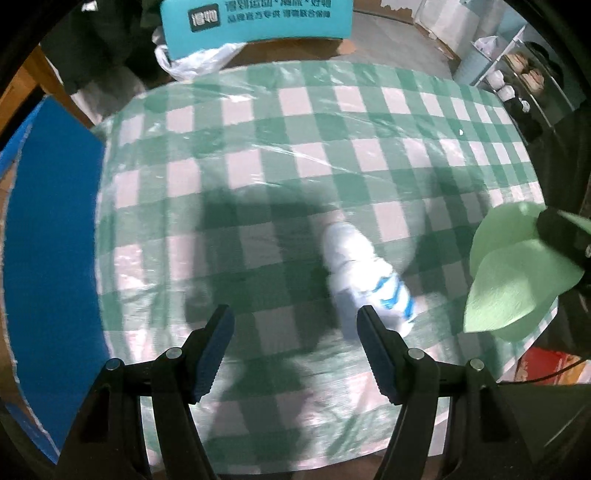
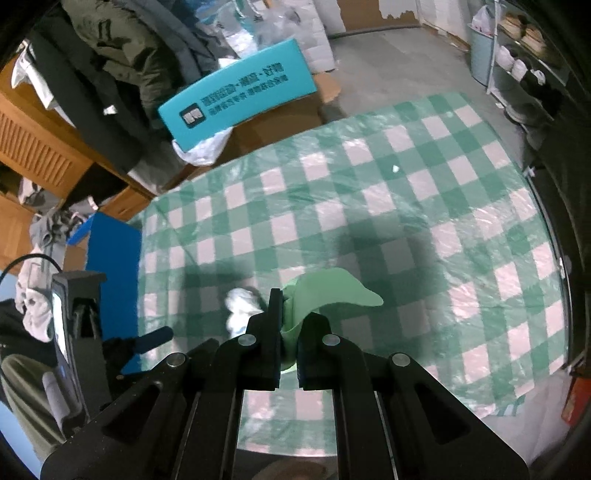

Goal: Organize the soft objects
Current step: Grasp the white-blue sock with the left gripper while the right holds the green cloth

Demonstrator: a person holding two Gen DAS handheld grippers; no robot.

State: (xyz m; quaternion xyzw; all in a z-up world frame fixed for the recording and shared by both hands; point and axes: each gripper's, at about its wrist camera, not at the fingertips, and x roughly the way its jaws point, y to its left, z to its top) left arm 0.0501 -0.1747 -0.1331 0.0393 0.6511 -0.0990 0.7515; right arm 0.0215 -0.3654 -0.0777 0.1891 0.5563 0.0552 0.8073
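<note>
A white sock with blue stripes [image 1: 369, 273] lies on the green-and-white checked table [image 1: 295, 147], just ahead of my left gripper's right finger. My left gripper [image 1: 295, 317] is open and empty above the table. My right gripper [image 2: 291, 317] is shut on a light green soft cloth [image 2: 328, 291] and holds it above the table. The cloth also shows at the right edge of the left wrist view [image 1: 517, 273]. The sock shows blurred to the left of the right gripper [image 2: 240, 306].
A blue box [image 1: 51, 258] stands at the table's left side. A teal box [image 1: 258, 18] and a white plastic bag [image 1: 195, 59] sit beyond the far edge. A shelf with shoes [image 1: 517, 81] is at the far right. Clothes hang at the left [image 2: 110, 66].
</note>
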